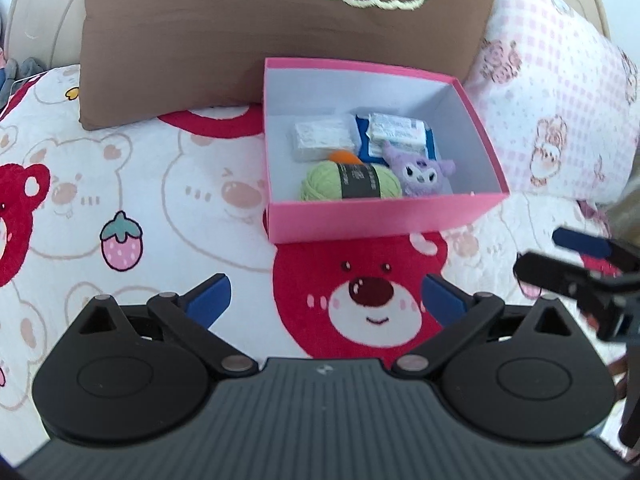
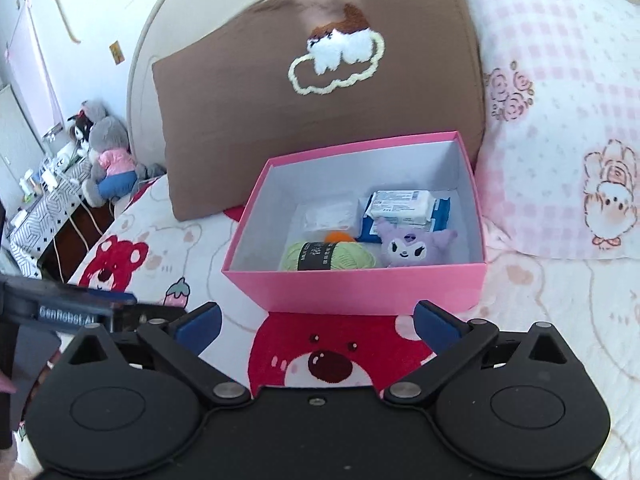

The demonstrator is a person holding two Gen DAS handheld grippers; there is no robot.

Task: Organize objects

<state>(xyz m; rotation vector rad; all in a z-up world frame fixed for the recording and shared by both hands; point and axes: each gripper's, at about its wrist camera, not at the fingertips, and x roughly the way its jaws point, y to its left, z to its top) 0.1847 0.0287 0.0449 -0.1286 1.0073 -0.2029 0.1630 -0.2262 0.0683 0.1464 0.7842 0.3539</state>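
Observation:
A pink box (image 1: 384, 216) (image 2: 360, 288) stands open on the bed. Inside lie a green yarn ball (image 1: 352, 182) (image 2: 328, 258), an orange ball (image 1: 344, 157) (image 2: 340, 237) half hidden behind it, a purple plush (image 1: 420, 172) (image 2: 412, 246), a clear packet (image 1: 320, 138) (image 2: 330, 216) and a white pack (image 1: 396, 128) (image 2: 400, 202) on a blue pack (image 1: 368, 148) (image 2: 440, 210). My left gripper (image 1: 326, 300) hangs open and empty in front of the box. My right gripper (image 2: 316, 324) is open and empty too, just short of the box's near wall.
The bed cover (image 1: 120, 184) has red bear prints. A brown pillow (image 1: 240, 32) (image 2: 320, 112) leans behind the box, a pink checked pillow (image 1: 560, 100) (image 2: 560, 120) to its right. Beyond the bed's left edge are soft toys (image 2: 106, 156) and a cluttered desk (image 2: 44, 196).

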